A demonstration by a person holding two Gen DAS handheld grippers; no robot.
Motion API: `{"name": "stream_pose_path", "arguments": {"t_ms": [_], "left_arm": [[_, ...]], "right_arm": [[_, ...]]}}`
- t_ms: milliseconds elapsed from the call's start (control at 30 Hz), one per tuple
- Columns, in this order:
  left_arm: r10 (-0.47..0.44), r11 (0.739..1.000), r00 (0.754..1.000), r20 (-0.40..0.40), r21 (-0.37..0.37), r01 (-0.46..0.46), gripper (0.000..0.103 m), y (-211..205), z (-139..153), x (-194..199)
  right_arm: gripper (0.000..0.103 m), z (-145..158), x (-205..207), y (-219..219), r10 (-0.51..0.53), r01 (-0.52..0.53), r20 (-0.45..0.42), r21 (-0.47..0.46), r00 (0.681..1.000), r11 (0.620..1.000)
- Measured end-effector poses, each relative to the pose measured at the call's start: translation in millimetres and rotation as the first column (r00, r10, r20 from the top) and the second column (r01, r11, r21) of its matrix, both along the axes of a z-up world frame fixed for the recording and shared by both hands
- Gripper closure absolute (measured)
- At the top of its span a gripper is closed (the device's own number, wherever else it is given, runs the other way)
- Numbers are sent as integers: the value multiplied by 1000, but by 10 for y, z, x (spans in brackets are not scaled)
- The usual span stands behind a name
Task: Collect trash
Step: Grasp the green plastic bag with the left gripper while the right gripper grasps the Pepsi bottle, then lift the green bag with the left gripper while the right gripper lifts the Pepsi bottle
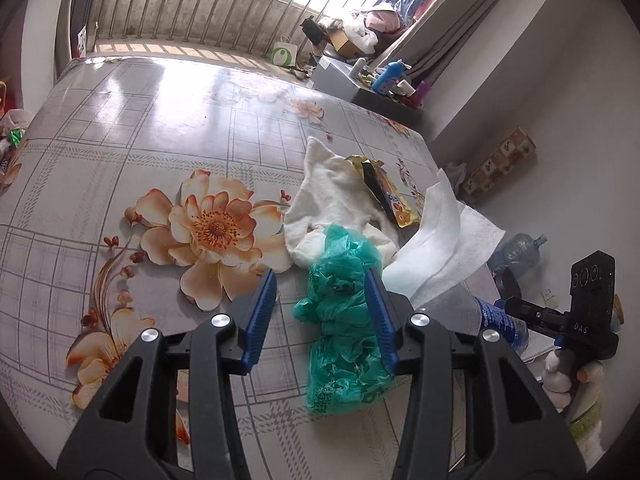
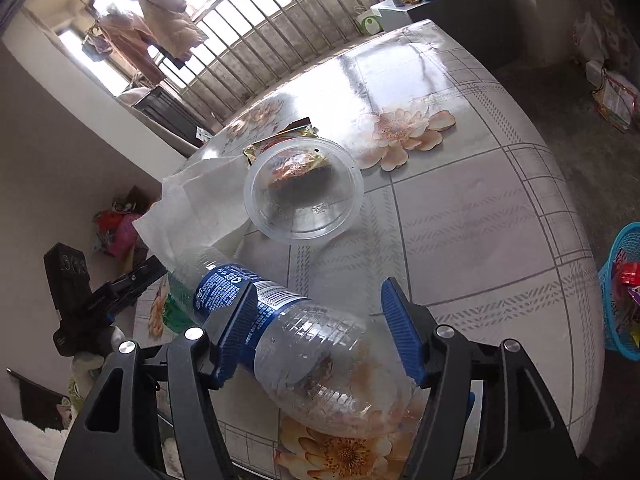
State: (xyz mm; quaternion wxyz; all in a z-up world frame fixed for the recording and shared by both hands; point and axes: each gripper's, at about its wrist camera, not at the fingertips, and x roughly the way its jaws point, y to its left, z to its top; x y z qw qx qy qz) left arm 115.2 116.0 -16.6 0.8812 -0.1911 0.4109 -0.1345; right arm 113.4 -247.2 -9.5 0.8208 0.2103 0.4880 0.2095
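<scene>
In the left wrist view my left gripper (image 1: 322, 280) is open above the table, and a crumpled green plastic bag (image 1: 344, 320) lies between its blue fingers. Beyond it lie a white cloth (image 1: 332, 196), a yellow snack wrapper (image 1: 394, 196) and a white paper towel (image 1: 444, 248). In the right wrist view my right gripper (image 2: 320, 296) is open around a clear plastic bottle (image 2: 320, 348) with a blue label, lying on the table. A clear plastic bowl (image 2: 304, 190) sits beyond it, over the snack wrapper (image 2: 280, 140), next to the paper towel (image 2: 192, 204).
The flowered tablecloth (image 1: 160, 140) covers the table. A blue basket (image 2: 624, 300) with items in it stands off the table's right edge in the right wrist view. A shelf with bottles (image 1: 384, 80) and a barred balcony railing (image 1: 200, 12) are behind the table.
</scene>
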Motion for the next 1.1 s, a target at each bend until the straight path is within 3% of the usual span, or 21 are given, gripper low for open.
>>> {"name": "stream_pose_path", "arguments": {"t_ms": [167, 300, 533, 667, 800, 900, 967, 1033, 1100], "left_arm": [[-32, 999, 999, -33, 11, 33, 60, -13, -131, -190], [-55, 998, 998, -34, 5, 55, 60, -28, -161, -210], [-77, 997, 996, -46, -18, 76, 60, -73, -183, -233], [-95, 995, 995, -40, -12, 95, 60, -98, -143, -301], [-124, 992, 992, -33, 4, 124, 58, -155, -96, -346], [-140, 990, 989, -36, 28, 141, 57, -260, -102, -334], [-130, 987, 990, -52, 84, 134, 58, -341, -131, -309], [-111, 985, 992, -63, 123, 118, 65, -371, -156, -295], [-98, 988, 993, -71, 113, 106, 73, -342, -160, -296]], "right_arm": [[38, 102, -353, 160, 163, -163, 42, 3, 986, 987], [35, 195, -411, 422, 299, -295, 66, -69, 952, 953], [35, 16, -337, 764, 401, -400, -28, -153, 916, 904], [37, -11, -334, 602, 338, -342, -50, -102, 940, 934], [37, -49, -333, 197, 158, -160, -89, -18, 984, 987], [37, -124, -317, 9, 79, -70, -119, 73, 990, 995], [37, -156, -338, -77, 46, -32, -129, 109, 991, 994], [37, -171, -376, -98, 26, -9, -131, 128, 991, 992], [37, -183, -407, -127, 10, 10, -139, 146, 990, 989]]}}
